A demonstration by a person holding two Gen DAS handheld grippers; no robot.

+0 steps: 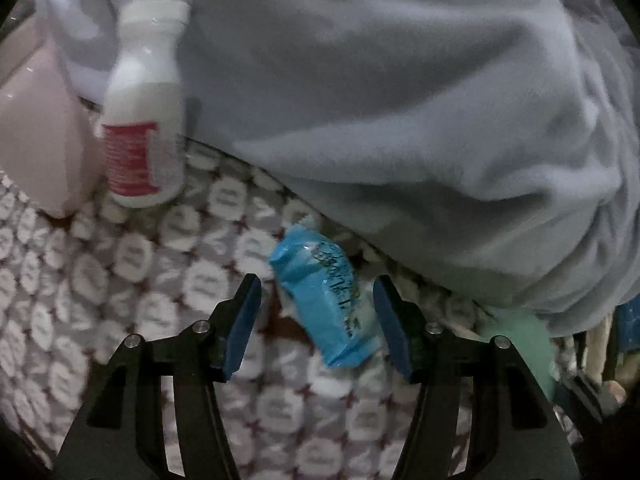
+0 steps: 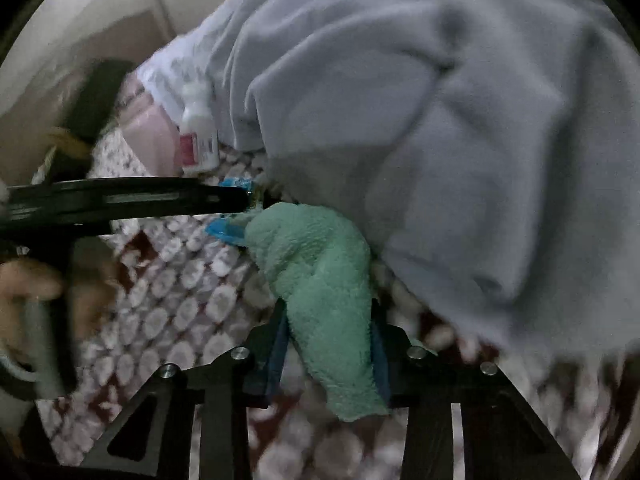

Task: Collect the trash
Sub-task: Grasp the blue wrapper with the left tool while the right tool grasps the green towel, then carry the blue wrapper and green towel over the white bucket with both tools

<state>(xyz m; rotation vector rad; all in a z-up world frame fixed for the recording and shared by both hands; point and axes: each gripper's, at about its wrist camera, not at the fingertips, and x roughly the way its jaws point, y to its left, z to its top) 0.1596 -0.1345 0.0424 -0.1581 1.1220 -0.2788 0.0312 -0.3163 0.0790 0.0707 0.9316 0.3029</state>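
Two views differ — left gripper (image 1: 316, 300) jaws spread around blue wrapper (image 1: 326, 300), right gripper (image 2: 330, 336) clamps green cloth (image 2: 320, 280).

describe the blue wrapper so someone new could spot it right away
Start at the big grey blanket heaped over the patterned bedcover. Just below the blanket's edge, between the open fingers of the left gripper, lies the blue wrapper. It is the only bright blue, crinkly plastic packet; the white bottle stands farther left.

One bottle (image 1: 142, 120); one blue wrapper (image 1: 328, 304); one green cloth (image 2: 320, 280)
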